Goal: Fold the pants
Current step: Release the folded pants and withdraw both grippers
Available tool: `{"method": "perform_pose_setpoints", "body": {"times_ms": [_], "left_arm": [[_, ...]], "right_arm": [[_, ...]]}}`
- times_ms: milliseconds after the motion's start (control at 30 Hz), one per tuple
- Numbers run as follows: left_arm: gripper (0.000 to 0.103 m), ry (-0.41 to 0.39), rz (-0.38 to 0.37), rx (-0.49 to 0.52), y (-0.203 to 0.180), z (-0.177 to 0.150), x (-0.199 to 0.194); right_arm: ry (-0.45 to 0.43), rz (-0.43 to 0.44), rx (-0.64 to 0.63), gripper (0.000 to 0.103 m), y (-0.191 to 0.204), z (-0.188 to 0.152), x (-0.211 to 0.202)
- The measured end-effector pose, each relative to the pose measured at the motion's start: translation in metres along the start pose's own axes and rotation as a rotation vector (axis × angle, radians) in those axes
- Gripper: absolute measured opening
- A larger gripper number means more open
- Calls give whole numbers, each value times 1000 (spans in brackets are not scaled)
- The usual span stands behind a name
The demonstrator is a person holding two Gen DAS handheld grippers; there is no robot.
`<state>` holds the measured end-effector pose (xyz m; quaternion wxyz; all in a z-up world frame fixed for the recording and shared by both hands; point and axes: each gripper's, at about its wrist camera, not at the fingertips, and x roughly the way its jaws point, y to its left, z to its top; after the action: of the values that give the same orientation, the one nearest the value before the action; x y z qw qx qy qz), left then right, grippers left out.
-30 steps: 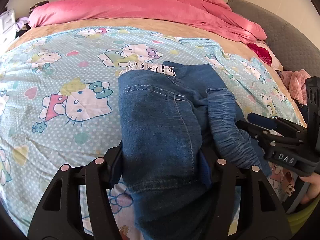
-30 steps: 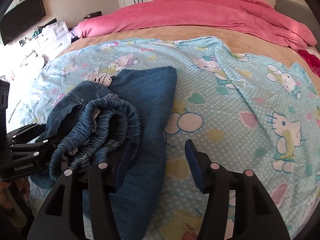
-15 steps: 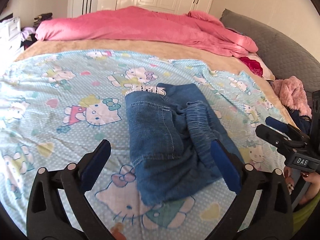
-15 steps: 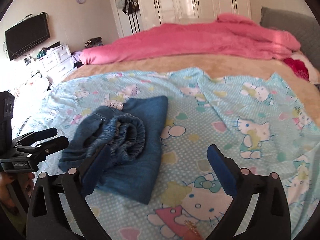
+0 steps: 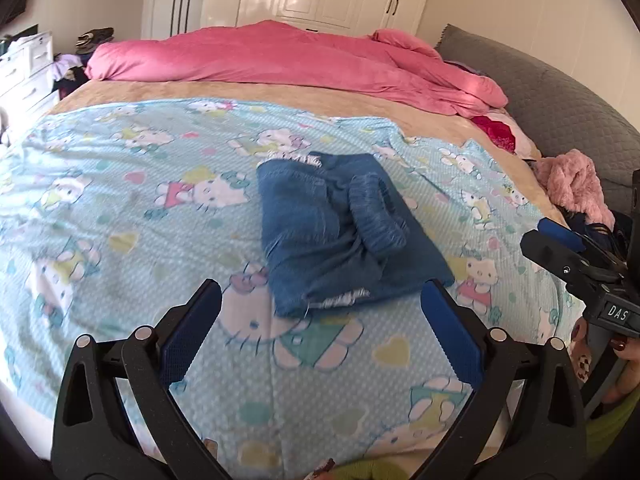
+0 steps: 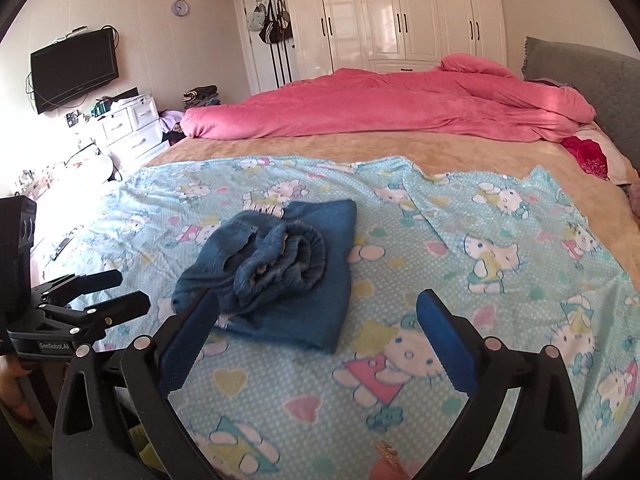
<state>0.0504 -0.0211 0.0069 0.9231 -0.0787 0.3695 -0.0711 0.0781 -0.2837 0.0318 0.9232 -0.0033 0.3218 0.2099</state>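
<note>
Left wrist view shows the left gripper has let go and backed off the pants, claw apart. The right gripper is wide apart too, near the pants. I think folding is done.

denim pants (matt), glossy wardrobe

I see bright daylight blowing out the room left of my right gripper. The left view looks motion-blurred; both bend at the edges.
</note>
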Motion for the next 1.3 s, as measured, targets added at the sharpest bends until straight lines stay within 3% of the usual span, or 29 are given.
{"method": "perform_pose_setpoints", "body": {"times_ms": [567,1300], "left_arm": [[94,80,-5,-13,11,-39,0],[94,82,31,-13,8,-41,-2]], "right_arm": [[151,-51,-1,99,6,-50,15],[150,-37,-2,99,10,-51,15]]}}
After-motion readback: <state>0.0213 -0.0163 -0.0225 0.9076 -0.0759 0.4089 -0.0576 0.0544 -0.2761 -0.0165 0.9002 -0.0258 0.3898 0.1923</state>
